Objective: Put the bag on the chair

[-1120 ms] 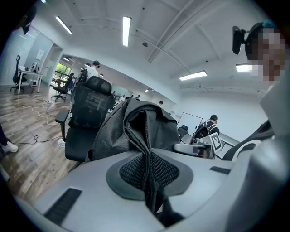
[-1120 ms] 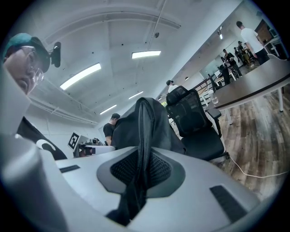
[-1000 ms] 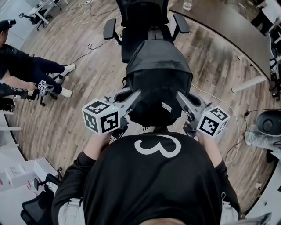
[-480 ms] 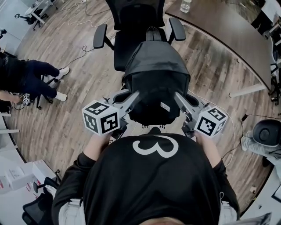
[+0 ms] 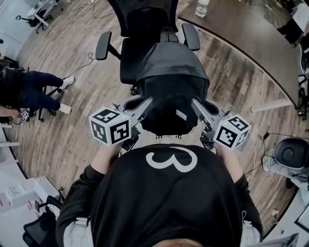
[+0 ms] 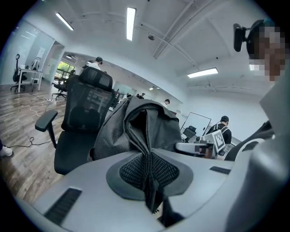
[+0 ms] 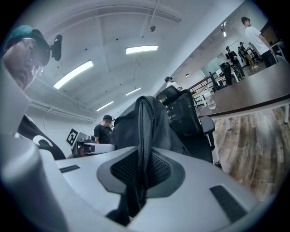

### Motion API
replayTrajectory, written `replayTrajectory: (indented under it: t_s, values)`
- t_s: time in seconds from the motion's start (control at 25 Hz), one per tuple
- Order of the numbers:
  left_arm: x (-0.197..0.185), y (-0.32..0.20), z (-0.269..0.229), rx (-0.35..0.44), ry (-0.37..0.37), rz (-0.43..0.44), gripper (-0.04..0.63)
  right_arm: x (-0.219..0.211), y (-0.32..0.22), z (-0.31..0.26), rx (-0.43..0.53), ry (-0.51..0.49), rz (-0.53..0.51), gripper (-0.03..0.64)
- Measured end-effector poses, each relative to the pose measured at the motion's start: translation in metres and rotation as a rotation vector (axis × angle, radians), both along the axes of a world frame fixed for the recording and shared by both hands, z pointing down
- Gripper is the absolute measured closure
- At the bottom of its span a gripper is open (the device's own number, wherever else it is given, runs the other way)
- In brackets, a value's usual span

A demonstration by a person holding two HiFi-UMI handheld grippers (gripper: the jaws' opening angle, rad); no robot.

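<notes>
- Overhead first: holds the black bag point(image 5: 169, 84) up off the wooden floor point(image 5: 231, 82), with the left gripper point(image 5: 148, 101) clamped on its left side and the right gripper point(image 5: 194, 103) on its right.
- Hangs close in front of the black office chair point(image 5: 129, 58), overlapping the seat's front edge; possibly not resting on it, hard to judge from above.
- Further out, takes in a curved dark table point(image 5: 251, 36) with a bottle point(image 5: 202, 6) at upper right, and a seated person's legs point(image 5: 34, 89) at far left.
- Left gripper view next: closed tight on a pinched fold of bag fabric running down between the meshed pads. Shows the bag bulging just beyond, the chair behind it at left.
- Right gripper view last: likewise pressed shut on a narrow fold of the bag. Places the chair behind the bag, the table off to the right.
</notes>
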State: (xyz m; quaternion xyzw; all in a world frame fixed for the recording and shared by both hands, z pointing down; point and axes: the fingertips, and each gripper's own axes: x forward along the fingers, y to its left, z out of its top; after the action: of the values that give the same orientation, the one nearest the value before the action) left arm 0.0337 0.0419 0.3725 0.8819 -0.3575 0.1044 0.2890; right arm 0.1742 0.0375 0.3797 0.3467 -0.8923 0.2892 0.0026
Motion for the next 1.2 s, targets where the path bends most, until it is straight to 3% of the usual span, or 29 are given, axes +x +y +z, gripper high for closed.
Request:
replayTrajectory:
  t_s: [0.36,1.2]
  values:
    - [0.017,-0.026,-0.002,0.017,0.000,0.000,0.555,0.018,-0.027,-0.003,0.015,0.006,0.001,0.558]
    - [-0.005,-0.105,0.002,0.007,0.016,0.035,0.555,-0.003,-0.103,0.000,0.007,0.018,0.034,0.558]
